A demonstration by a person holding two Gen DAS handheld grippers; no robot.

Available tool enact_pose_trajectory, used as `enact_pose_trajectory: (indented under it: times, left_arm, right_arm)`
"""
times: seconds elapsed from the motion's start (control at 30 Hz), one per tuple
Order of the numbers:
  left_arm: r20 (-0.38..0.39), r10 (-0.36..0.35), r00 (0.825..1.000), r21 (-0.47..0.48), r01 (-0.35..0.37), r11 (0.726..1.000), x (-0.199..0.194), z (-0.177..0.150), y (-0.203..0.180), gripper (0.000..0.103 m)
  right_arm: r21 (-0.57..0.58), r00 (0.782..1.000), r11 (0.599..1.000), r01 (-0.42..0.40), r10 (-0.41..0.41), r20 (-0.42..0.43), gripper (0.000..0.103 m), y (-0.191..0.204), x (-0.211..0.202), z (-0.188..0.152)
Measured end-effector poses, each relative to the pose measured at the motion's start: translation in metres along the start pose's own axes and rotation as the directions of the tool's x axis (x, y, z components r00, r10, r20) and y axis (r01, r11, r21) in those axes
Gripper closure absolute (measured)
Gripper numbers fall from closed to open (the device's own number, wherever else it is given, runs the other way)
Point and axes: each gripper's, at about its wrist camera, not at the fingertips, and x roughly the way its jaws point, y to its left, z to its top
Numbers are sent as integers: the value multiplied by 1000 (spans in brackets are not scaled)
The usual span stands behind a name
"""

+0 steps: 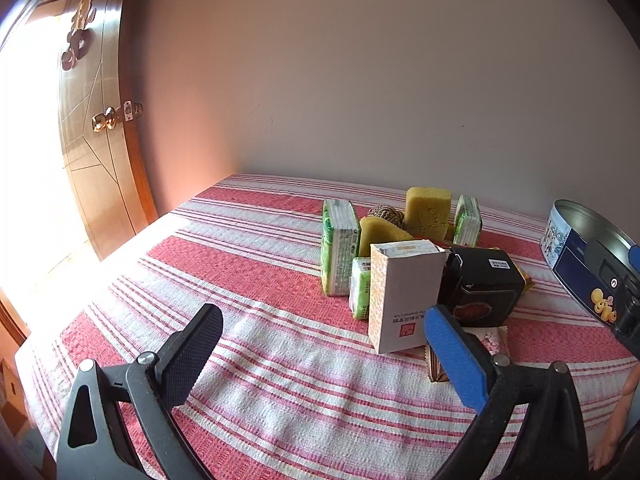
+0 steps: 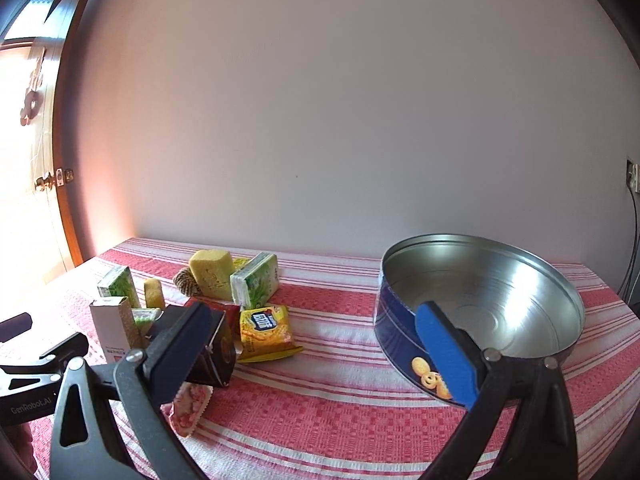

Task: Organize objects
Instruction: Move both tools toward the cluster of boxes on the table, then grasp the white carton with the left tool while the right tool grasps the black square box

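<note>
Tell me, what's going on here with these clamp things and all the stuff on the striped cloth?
A person is tidying small items with a two-finger gripper in each hand. Both the left gripper and right gripper are open and hold nothing. On the striped tablecloth sits a cluster of sponges, green tissue packs, a white box, a black box and a yellow snack packet. The round cookie tin beside them looks empty.

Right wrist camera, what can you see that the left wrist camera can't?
Only the right wrist view shows the yellow biscuit packet clearly, the tin's shiny empty inside and a wall socket. Only the left wrist view shows the door knob sharply and the black box's top. Both show the sponges, green packs, white carton and striped cloth.
</note>
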Motion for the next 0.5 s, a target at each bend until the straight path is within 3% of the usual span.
enact_pose_trajectory:
  times: [0.2,0.33,0.47,0.5]
  left_arm:
    - [-56,24,998,-24,-25,999,10,-2,21,1]
    - [-63,32,998,-21,-34,999,12,-2,29,1]
    - [-65,31,997,-20,-32,999,14,0,37,1]
    - [-62,30,998,-20,-31,999,14,1,36,1]
  right_arm:
    - [10,985,996,-93,94,-145,1,31,27,-2]
    - [54,946,987,-150,159,-282,10,53,60,-5]
    - [-3,913,992,-123,112,-393,11,78,92,-12]
    - [5,900,991,-135,125,-417,17,80,99,-14]
